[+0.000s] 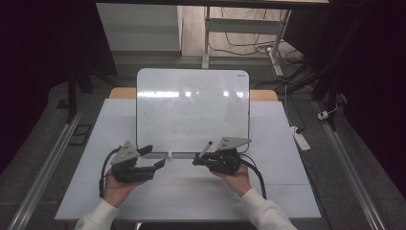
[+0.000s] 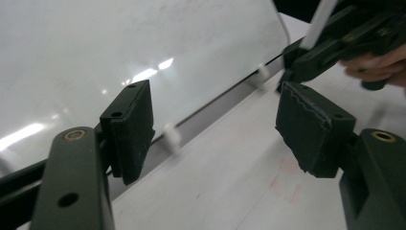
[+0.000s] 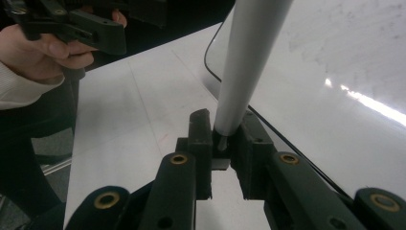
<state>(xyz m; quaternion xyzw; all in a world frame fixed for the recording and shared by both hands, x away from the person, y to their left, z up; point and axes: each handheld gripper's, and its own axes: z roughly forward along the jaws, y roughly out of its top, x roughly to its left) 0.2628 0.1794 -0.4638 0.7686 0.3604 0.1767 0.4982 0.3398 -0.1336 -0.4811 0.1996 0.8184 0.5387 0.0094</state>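
A blank whiteboard (image 1: 191,110) lies flat on the white table (image 1: 191,191). My right gripper (image 1: 198,160) sits at the board's near edge, shut on a white marker (image 1: 206,148) that points up and away with a dark end. In the right gripper view the marker (image 3: 244,62) rises from between the closed jaws of the right gripper (image 3: 225,143). My left gripper (image 1: 155,156) is open just left of it, nothing between its pads (image 2: 129,129). A small white piece (image 1: 169,154) rests by the board's near edge, between the two grippers; in the left gripper view this white piece (image 2: 171,138) is blurred.
The whiteboard (image 2: 95,48) has a dark rail along its near edge. Faint red marks (image 2: 287,184) stain the table ahead of the left gripper. Beyond the table are desk legs (image 1: 207,38), floor cables and a power strip (image 1: 301,139) at the right.
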